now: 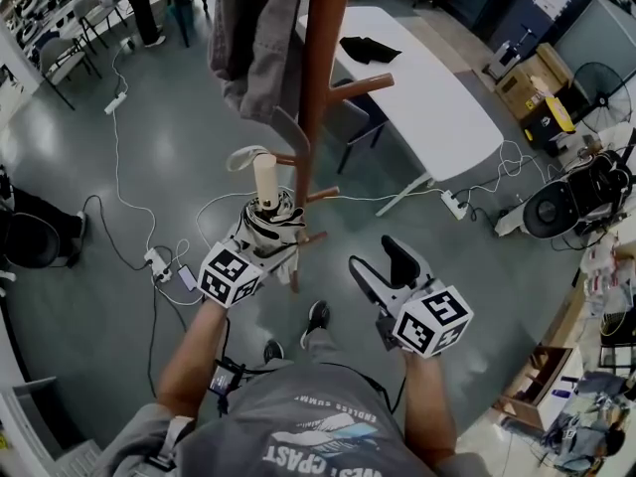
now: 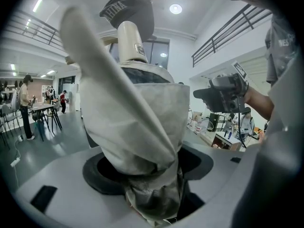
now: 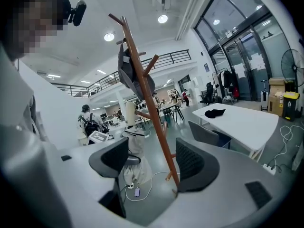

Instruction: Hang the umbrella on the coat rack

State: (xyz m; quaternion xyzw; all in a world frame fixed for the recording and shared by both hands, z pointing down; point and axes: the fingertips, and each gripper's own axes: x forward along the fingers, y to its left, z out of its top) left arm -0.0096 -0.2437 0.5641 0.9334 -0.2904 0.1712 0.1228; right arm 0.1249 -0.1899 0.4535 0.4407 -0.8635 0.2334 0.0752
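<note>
Tongs in both hands pointed forward, tilted slightly down. The left tongs (image 1: pixel 260 229) clamped the folded umbrella (image 1: pixel 266 179), handle up, just beside the coat rack (image 1: pixel 323 58). Its lower end was buried in fabric, possibly touching a peg. The right tongs (image 1: pixel 383 264) gaped empty right of the rack, below a hanging grey garment (image 1: pixel 253 38).

The grey floor (image 1: pixel 60 167) bore the coat rack (image 1: pixel 320 87), a white table (image 1: pixel 437 97) beside it, and a cabled power strip (image 1: pixel 156 260)
</note>
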